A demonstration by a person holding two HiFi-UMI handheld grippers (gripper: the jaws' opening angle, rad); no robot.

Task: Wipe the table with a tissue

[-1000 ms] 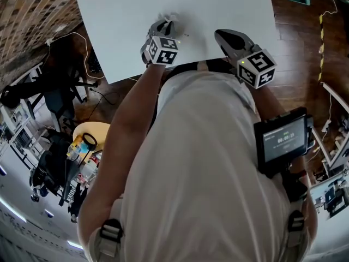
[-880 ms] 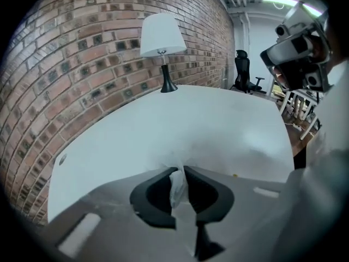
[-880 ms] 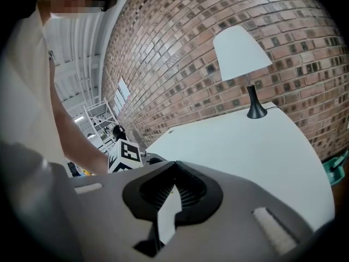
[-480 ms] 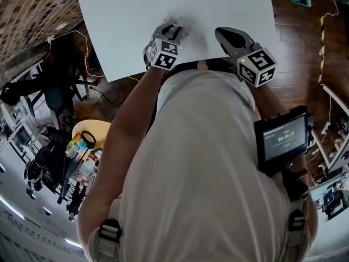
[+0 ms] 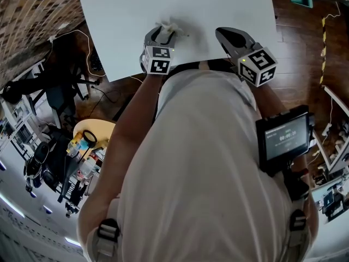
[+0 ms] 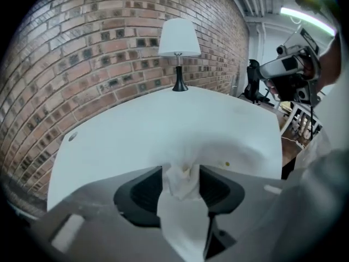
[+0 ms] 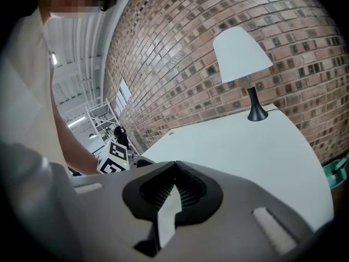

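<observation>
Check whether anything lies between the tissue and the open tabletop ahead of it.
Nothing visible does. The tissue sits between the left gripper's opening jaws; bare table lies beyond, with only a lamp at the far edge.

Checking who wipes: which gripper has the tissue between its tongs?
The left gripper: tissue sits between its opening tongs; the right gripper is shut, empty.

left tool [image 5: 163, 33] on white table [image 5: 218, 4], jaws opening, tissue [image 5: 170, 25] between them

There is 1 table [image 5: 218, 4], 1 tissue [image 6: 182, 201] and 1 lamp [image 6: 179, 42].
</observation>
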